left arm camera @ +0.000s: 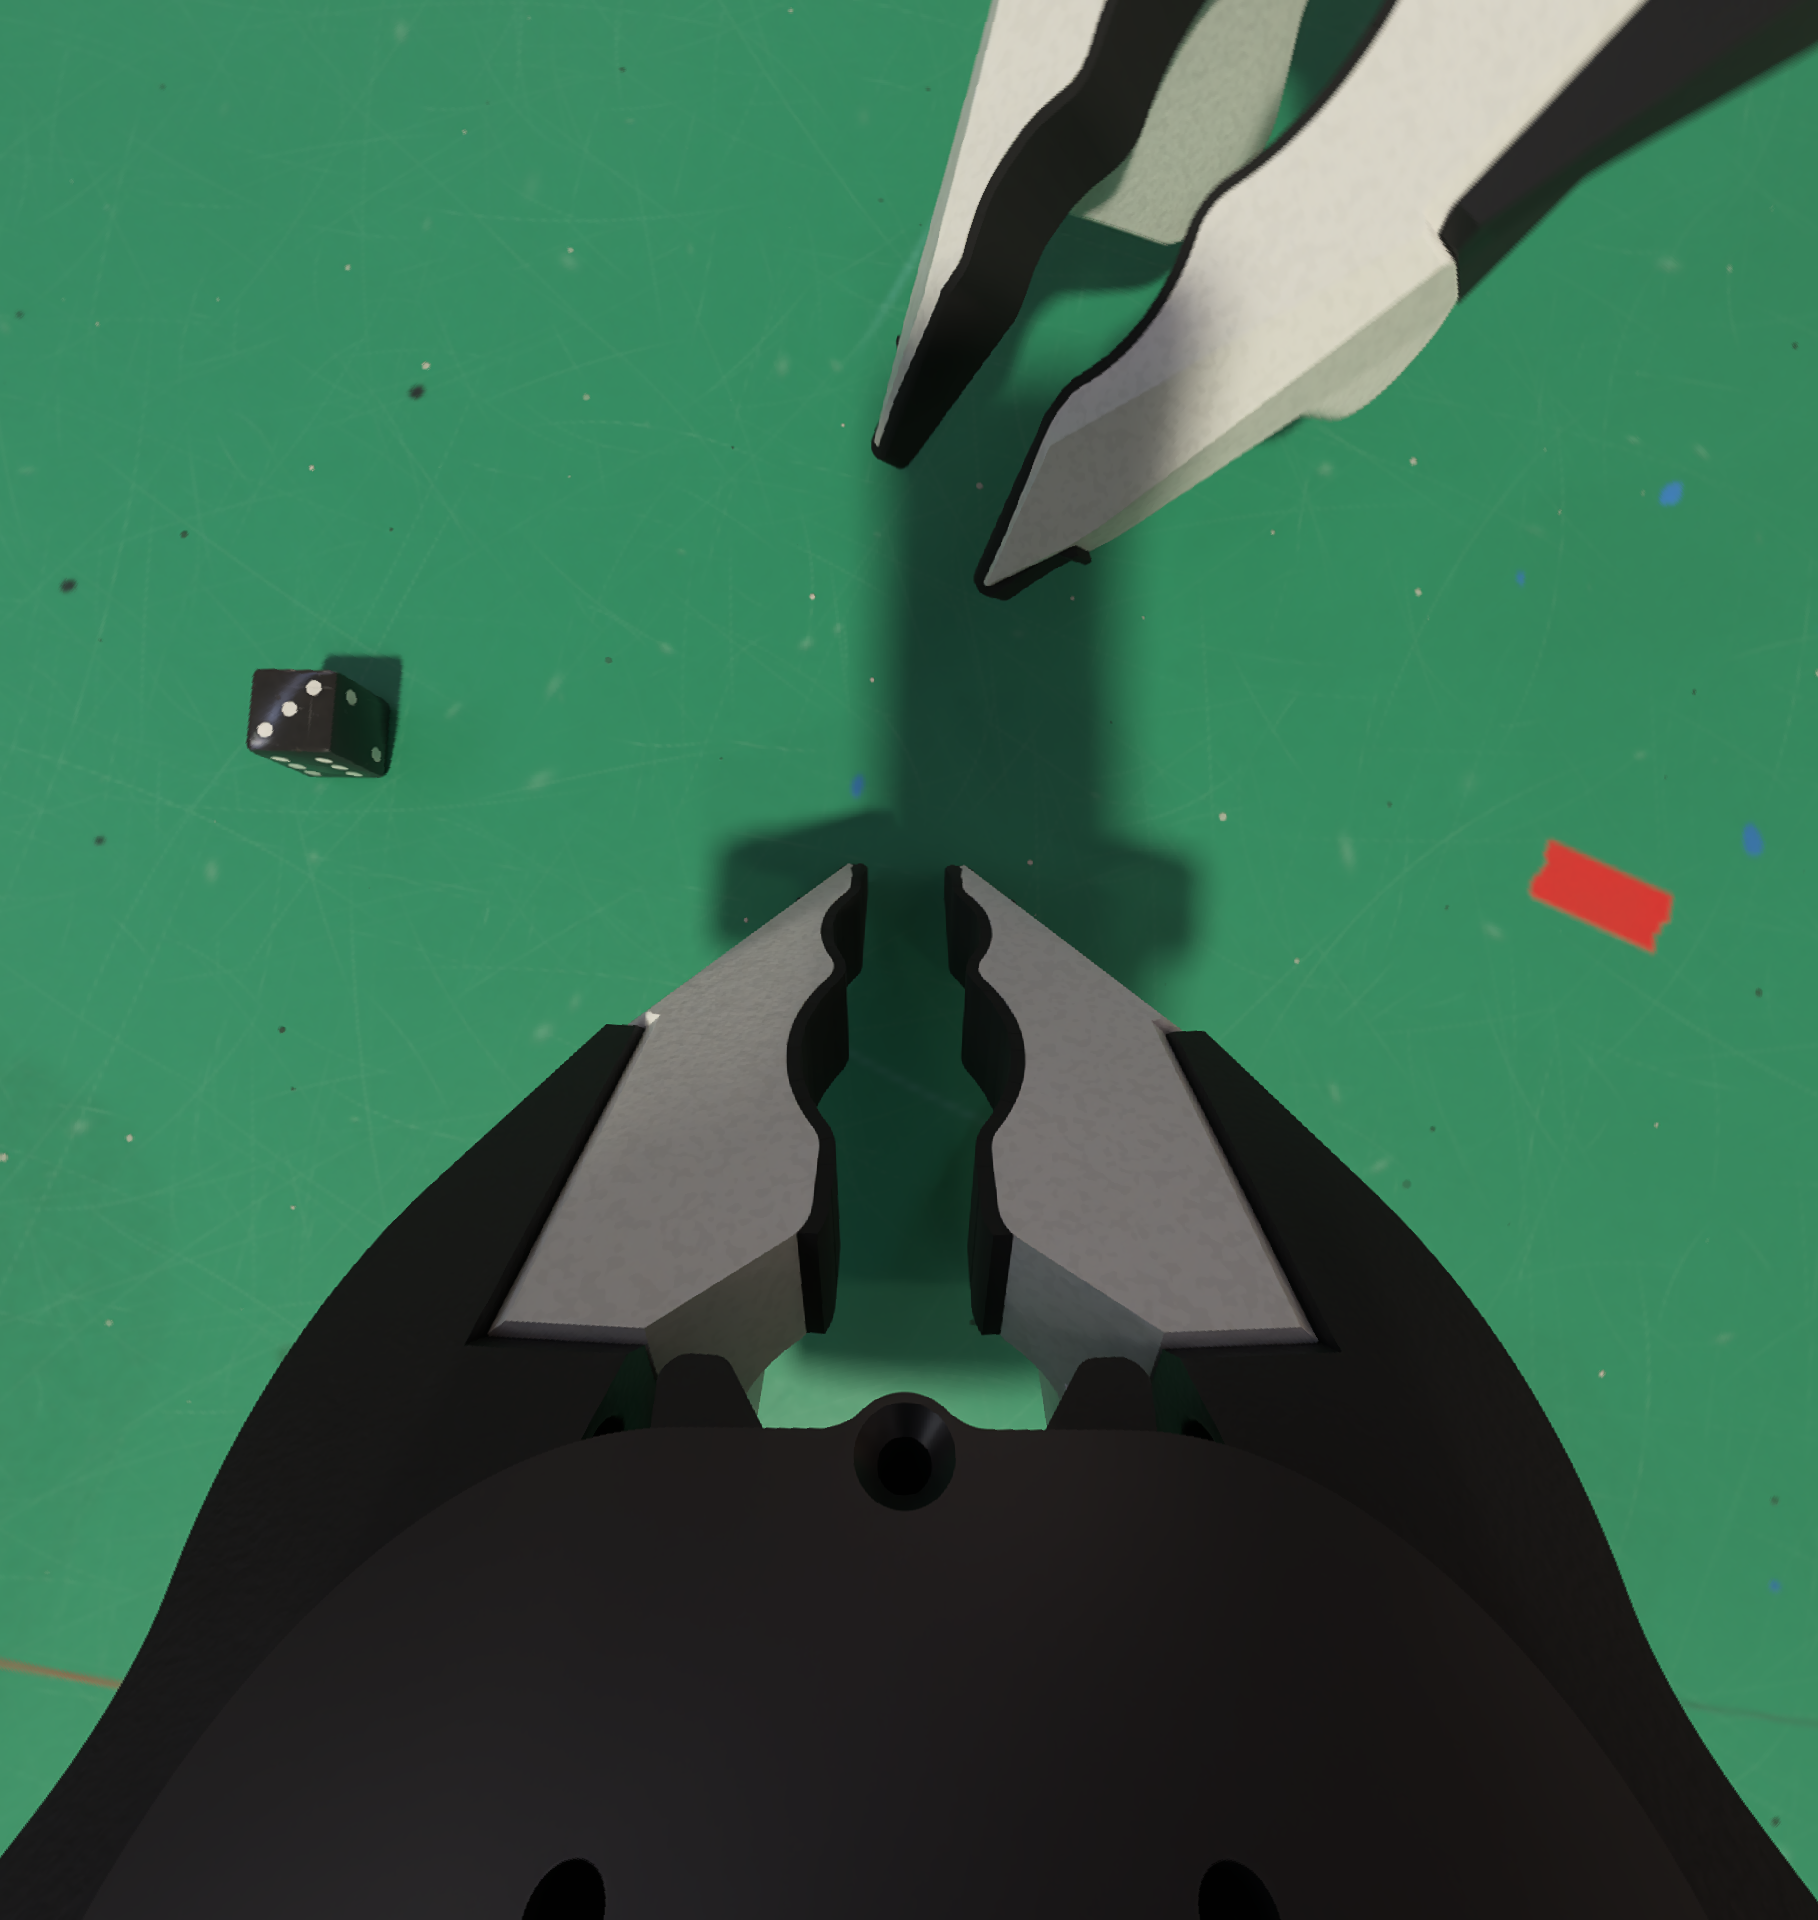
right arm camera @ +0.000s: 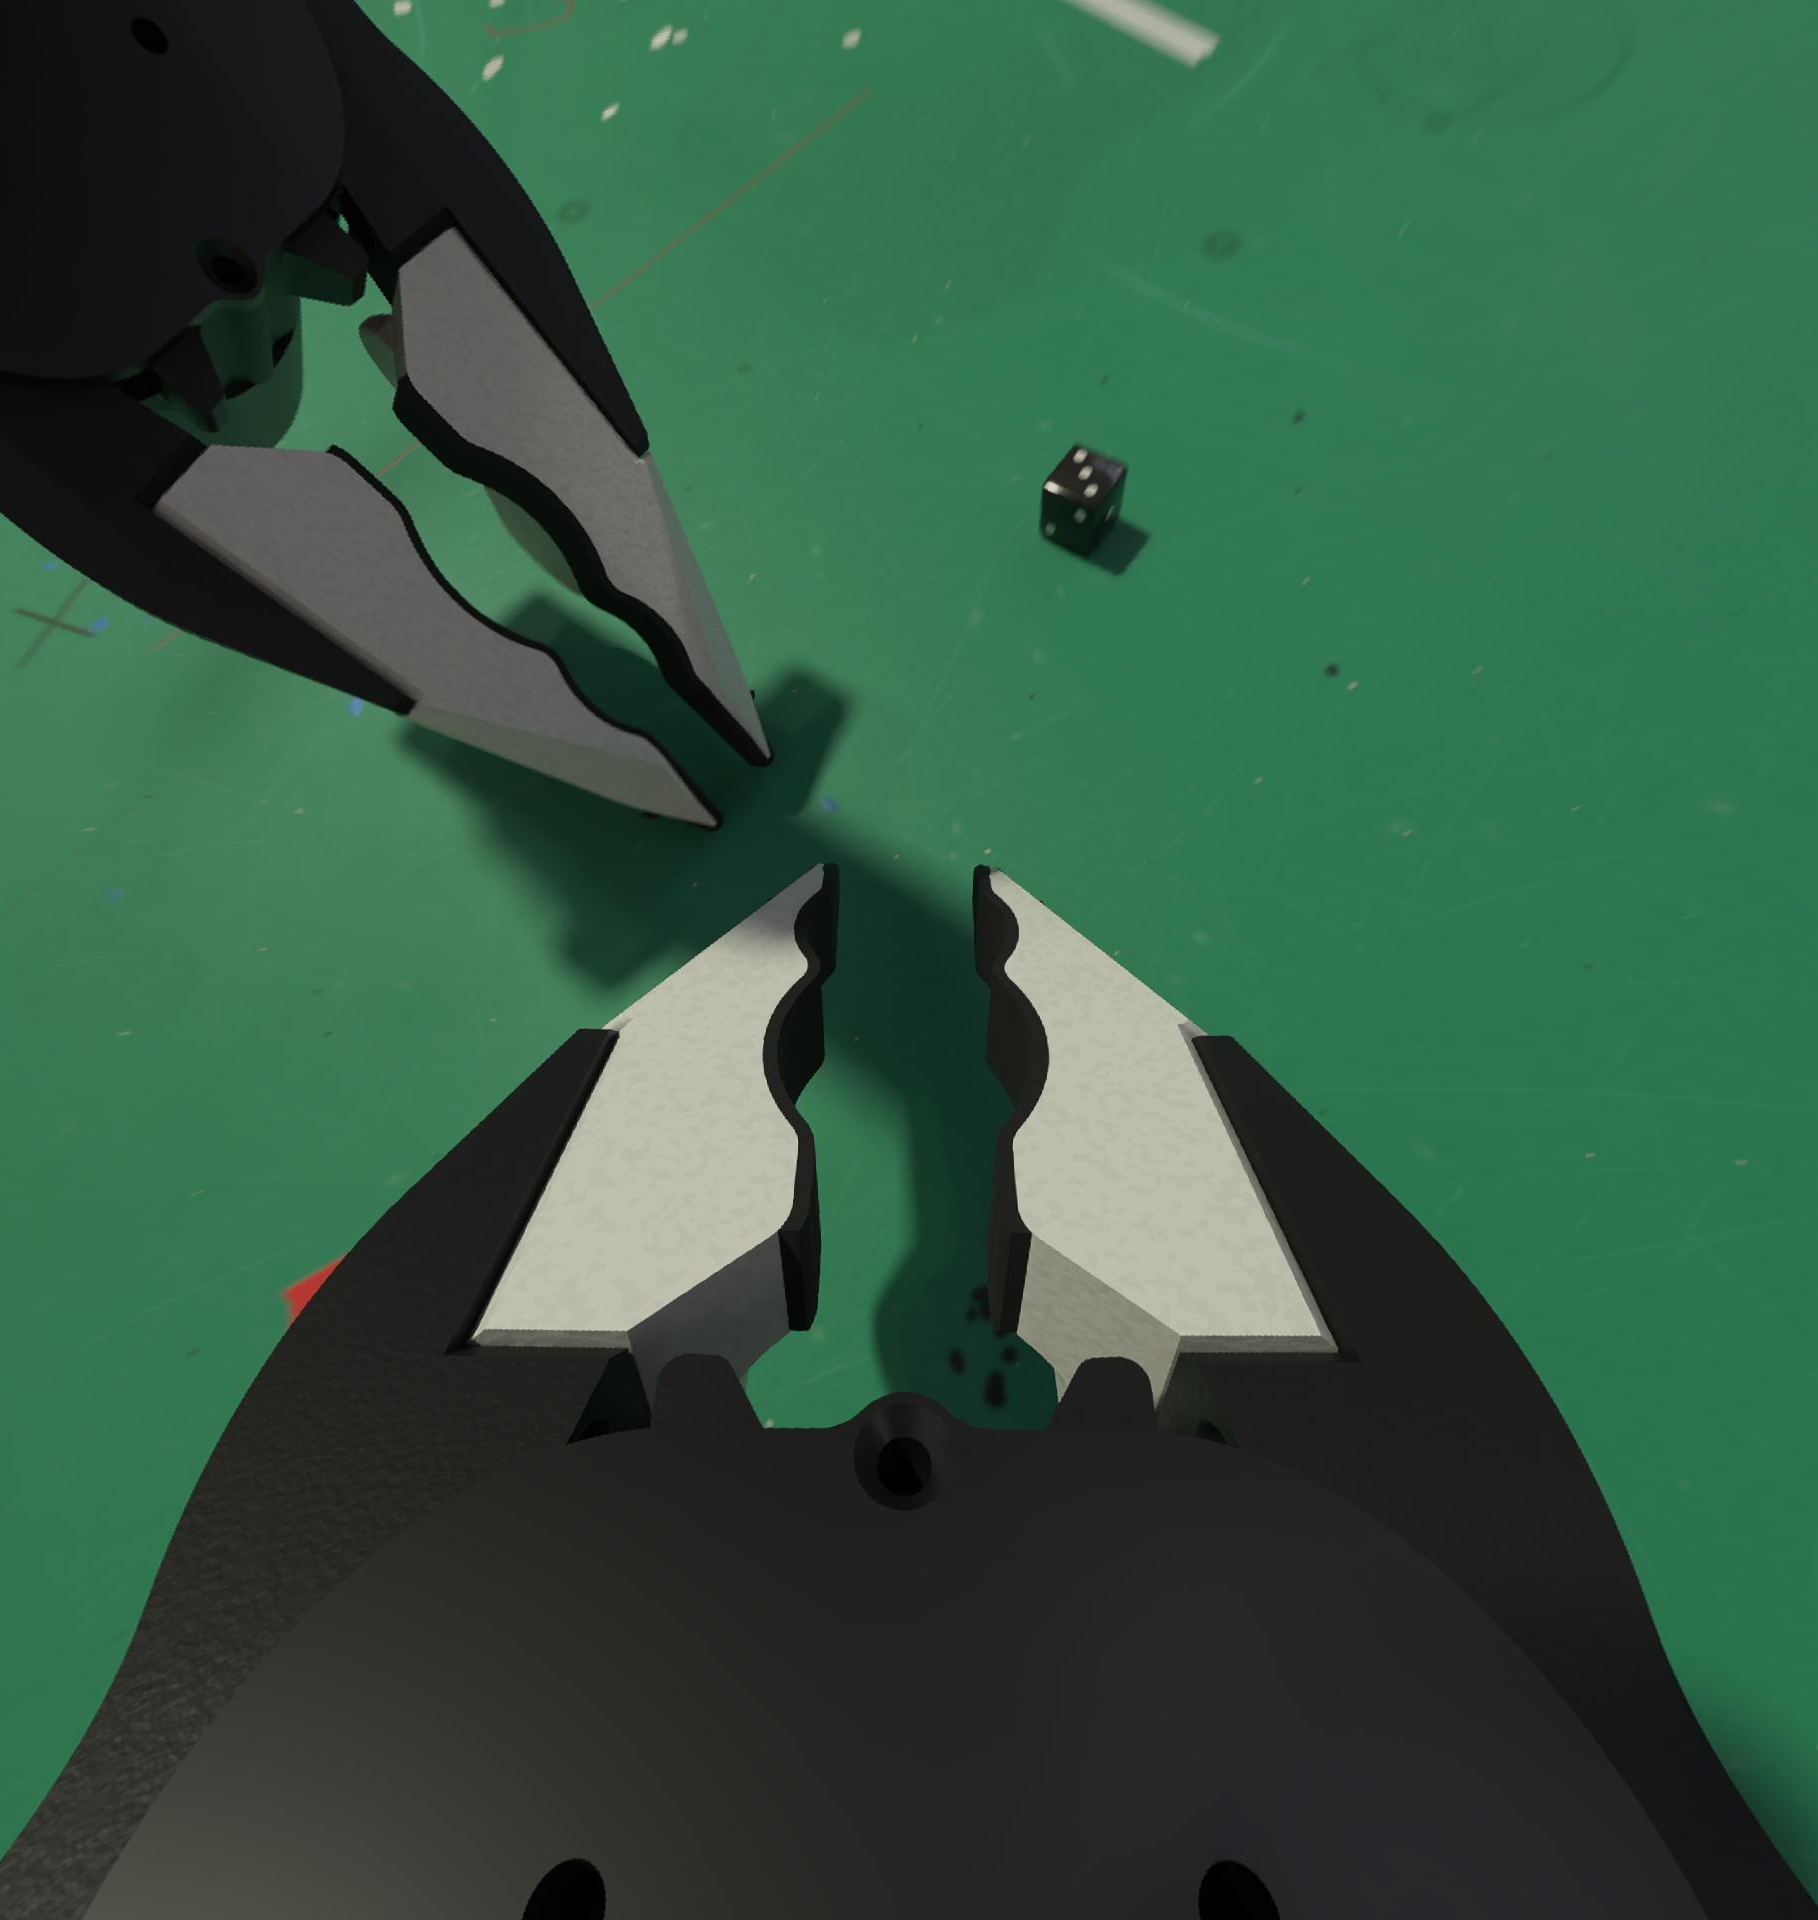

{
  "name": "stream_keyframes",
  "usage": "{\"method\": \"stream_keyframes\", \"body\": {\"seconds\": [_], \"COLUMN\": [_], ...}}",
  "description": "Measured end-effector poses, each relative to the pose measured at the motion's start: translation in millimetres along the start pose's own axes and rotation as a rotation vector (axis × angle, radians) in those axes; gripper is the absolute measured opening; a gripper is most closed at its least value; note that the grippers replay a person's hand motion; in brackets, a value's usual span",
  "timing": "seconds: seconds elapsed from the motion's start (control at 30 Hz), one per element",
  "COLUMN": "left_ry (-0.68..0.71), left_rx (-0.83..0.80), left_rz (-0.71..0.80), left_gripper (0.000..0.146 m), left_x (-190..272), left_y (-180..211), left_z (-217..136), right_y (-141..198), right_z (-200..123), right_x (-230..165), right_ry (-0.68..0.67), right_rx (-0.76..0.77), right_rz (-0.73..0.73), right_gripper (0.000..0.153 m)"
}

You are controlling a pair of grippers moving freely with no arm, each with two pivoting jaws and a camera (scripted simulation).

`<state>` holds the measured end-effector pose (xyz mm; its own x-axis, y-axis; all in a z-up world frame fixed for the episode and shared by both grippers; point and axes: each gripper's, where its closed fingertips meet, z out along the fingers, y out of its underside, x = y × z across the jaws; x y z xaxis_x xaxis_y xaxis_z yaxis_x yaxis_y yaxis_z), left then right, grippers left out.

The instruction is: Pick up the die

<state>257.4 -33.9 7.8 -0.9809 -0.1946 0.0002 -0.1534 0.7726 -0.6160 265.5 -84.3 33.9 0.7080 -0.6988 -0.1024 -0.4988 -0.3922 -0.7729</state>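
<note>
Black die [left arm camera: 320, 724] sat alone on green mat [left arm camera: 572, 312], left gripper [left arm camera: 905, 873] and right gripper [right arm camera: 905, 873] both well away from die, jaws apart, empty

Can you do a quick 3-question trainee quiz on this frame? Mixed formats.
1. True or false: the left claw is shut on the die.
2. Multiple choice: in the left wrist view, the die lies A) between that claw's fingers, B) ahead and to the left of its tips, C) on the red patch.
3. Short answer: is anything between the fingers of the right claw?

Key:
1. False: the die sits on the green mat, apart from both claws.
2. B.
3. No, only bare mat shows in the gap; the claw is open and holds nothing.
</note>
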Motion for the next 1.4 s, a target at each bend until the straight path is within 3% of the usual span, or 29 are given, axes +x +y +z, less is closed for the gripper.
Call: {"method": "stream_keyframes", "body": {"seconds": [0.2, 0.6, 0.8, 1.03, 1.4], "left_ry": [-0.026, -0.138, -0.206, -0.266, -0.221], "left_rx": [0.019, 0.132, 0.116, 0.093, 0.001], "left_rz": [-0.04, -0.168, -0.174, -0.15, -0.031], "left_gripper": [0.032, 0.05, 0.05, 0.046, 0.04], "left_x": [7.4, 21.7, 13.0, -30.7, -104.2], "left_y": [-0.1, 26.0, 45.1, 42.3, 15.2], "left_z": [-2.6, -60.1, -84.6, -94.9, -61.6], "right_y": [-3.3, -5.8, -5.1, -8.7, -15.8], "right_z": [0.1, -0.4, 1.8, 5.9, 1.7], "right_x": [12.2, 11.7, 15.2, 16.5, 16.4], "right_ry": [0.161, 0.179, 0.172, 0.173, 0.146], "right_rx": [0.093, 0.116, 0.101, 0.103, 0.159], "right_rz": [-0.173, -0.203, -0.17, -0.173, -0.158], "right_gripper": [0.026, 0.035, 0.038, 0.037, 0.035]}}
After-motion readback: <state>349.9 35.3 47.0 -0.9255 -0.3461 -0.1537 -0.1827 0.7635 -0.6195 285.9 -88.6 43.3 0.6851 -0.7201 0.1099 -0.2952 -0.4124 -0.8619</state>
